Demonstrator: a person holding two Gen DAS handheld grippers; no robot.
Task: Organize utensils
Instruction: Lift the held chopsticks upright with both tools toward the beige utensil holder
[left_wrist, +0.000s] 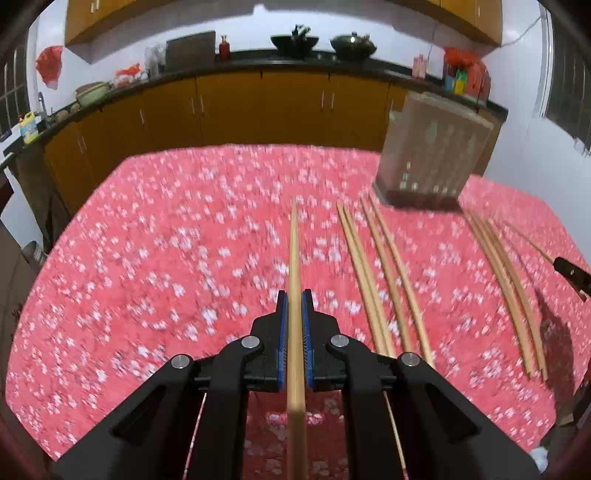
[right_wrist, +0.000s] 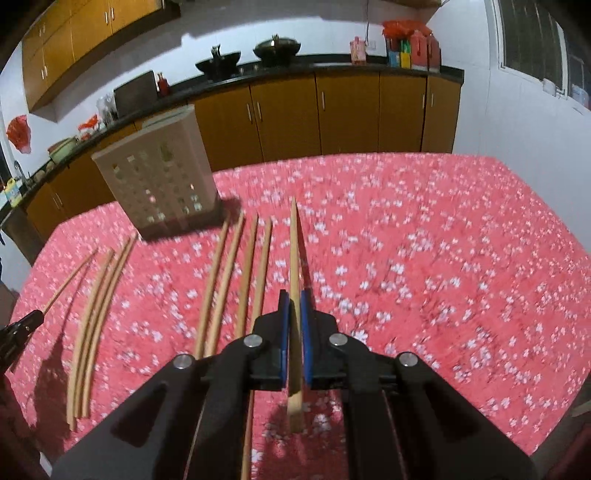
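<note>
Left wrist view: the left gripper is pinching one pale wooden chopstick between nearly closed jaws, its tip pointing forward over the red floral counter. The right gripper is pinching another chopstick likewise. Loose chopsticks are lying beside a perforated holder; broad open cloth is stretching elsewhere.

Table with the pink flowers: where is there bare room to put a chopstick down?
Left wrist view: the tablecloth is bare left of the held chopstick, out to the table edge. Right wrist view: it is bare right of the other held chopstick. It is crowded between them: loose chopsticks lie in rows before the holder.
</note>
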